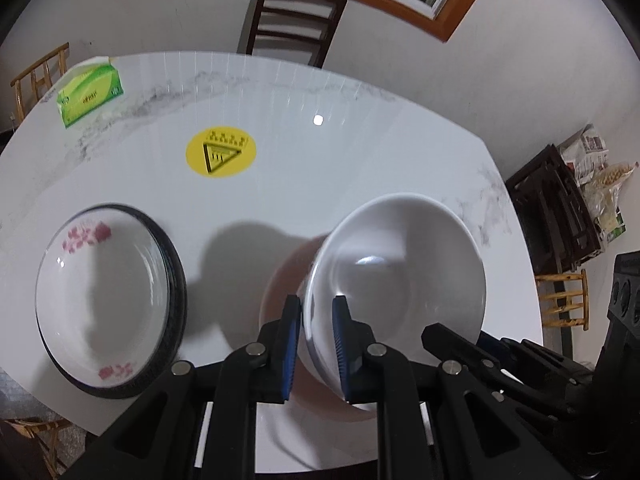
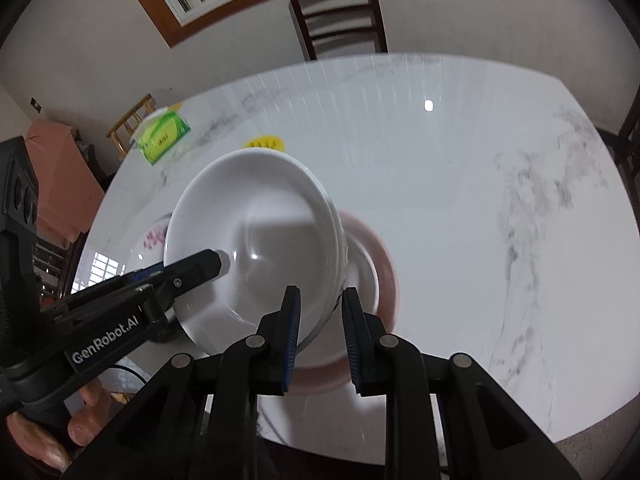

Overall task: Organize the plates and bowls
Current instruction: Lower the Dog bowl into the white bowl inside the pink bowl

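White bowl (image 1: 400,276) clamped at opposite rims by my left gripper (image 1: 318,344) and right gripper (image 2: 320,340), steadying it above pink plate (image 2: 380,264)

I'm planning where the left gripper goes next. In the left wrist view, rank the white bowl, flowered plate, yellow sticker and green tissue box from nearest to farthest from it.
1. white bowl: rim clamped in the left gripper.
2. flowered plate: to its left.
3. yellow sticker: mid-table, beyond.
4. green tissue box: far left corner.
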### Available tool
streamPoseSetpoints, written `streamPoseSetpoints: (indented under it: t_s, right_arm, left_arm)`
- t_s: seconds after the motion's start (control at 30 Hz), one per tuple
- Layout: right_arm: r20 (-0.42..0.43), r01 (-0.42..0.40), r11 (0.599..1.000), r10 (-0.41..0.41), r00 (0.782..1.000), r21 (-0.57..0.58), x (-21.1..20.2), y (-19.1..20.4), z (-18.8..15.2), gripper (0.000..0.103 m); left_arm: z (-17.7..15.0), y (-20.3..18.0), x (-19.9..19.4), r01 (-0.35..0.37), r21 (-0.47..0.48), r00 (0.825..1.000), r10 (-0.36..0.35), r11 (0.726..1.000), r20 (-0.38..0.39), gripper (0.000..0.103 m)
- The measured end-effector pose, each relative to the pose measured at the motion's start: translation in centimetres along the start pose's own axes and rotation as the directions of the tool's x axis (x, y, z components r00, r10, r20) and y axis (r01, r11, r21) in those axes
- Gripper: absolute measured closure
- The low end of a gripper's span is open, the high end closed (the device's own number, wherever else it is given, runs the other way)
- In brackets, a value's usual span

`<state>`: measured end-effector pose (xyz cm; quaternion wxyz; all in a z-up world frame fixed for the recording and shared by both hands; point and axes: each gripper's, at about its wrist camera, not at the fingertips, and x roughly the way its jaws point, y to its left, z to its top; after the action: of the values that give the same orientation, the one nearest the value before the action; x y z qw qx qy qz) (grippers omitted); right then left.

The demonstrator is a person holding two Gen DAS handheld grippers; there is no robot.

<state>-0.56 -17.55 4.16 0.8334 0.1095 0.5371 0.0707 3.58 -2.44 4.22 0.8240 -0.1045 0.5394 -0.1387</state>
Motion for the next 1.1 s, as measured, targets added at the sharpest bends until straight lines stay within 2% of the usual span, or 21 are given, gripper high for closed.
streamPoseSetpoints:
  t_s: [0.53, 0.93, 1.1]
  right_arm:
    - [-0.074, 0.013, 0.999, -0.011, 0.997, 0.029, 2.4, -1.4, -1.4, 0.082]
    - [-0.068, 0.036, 0.999, -0.035, 0.997, 0.002, 3.0, -1.2, -1.4, 0.080]
    - [-0.048, 0.056, 0.998, -0.058, 0.997, -0.037, 3.1, -0.5, -1.8, 0.074]
  left_arm:
    - [-1.1, 0.1, 3.4, -0.026, 0.018, 0.996, 0.028, 0.999, -0.082, 0.087]
    - [-1.0, -0.5, 4.1, -0.047, 0.053, 0.997, 0.051, 0.997, -0.065, 0.087]
    - [-1.3, -0.9, 4.0, -0.088, 0.086, 0.996, 0.090, 0.992, -0.022, 0.087]
